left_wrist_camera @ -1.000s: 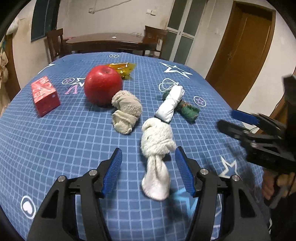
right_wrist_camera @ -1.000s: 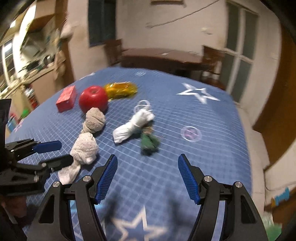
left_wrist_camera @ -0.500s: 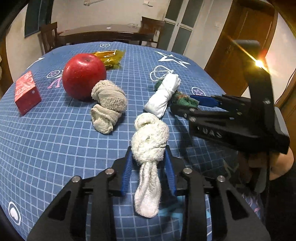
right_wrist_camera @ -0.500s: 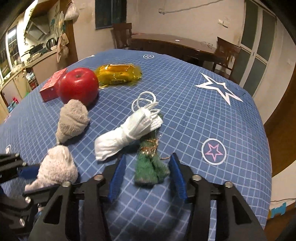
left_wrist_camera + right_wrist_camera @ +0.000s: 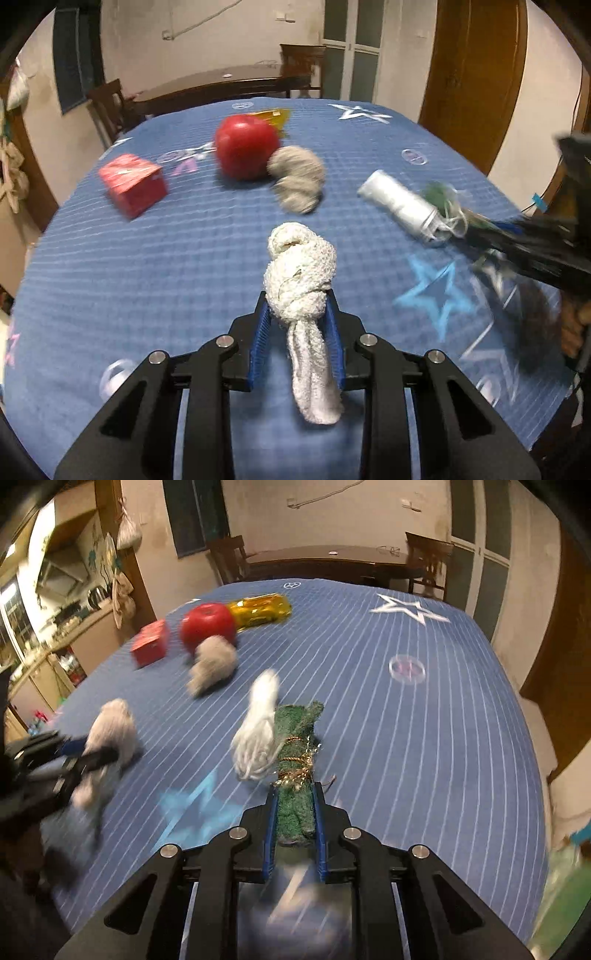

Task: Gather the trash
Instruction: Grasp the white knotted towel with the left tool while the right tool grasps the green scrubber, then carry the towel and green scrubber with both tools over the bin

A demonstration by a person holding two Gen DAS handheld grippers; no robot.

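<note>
Above tablecloth (image 5: 147,266): left tongs (image 5: 297,325) now grip knotted white rag (image 5: 301,280); right tongs (image 5: 295,812) grip green bundle (image 5: 295,760), both lifted.

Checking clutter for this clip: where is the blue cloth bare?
Bare: the far right, between the white star and pink circle print, and left of the knotted white towel, below the red box. Crowded: apple, beige rag, white bundle.

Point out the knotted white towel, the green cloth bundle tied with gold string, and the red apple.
Knotted white towel (image 5: 300,273), left wrist view, on the knot.
Green cloth bundle tied with gold string (image 5: 297,734), right wrist view, on its upper half.
Red apple (image 5: 245,146), left wrist view, on its front.
</note>
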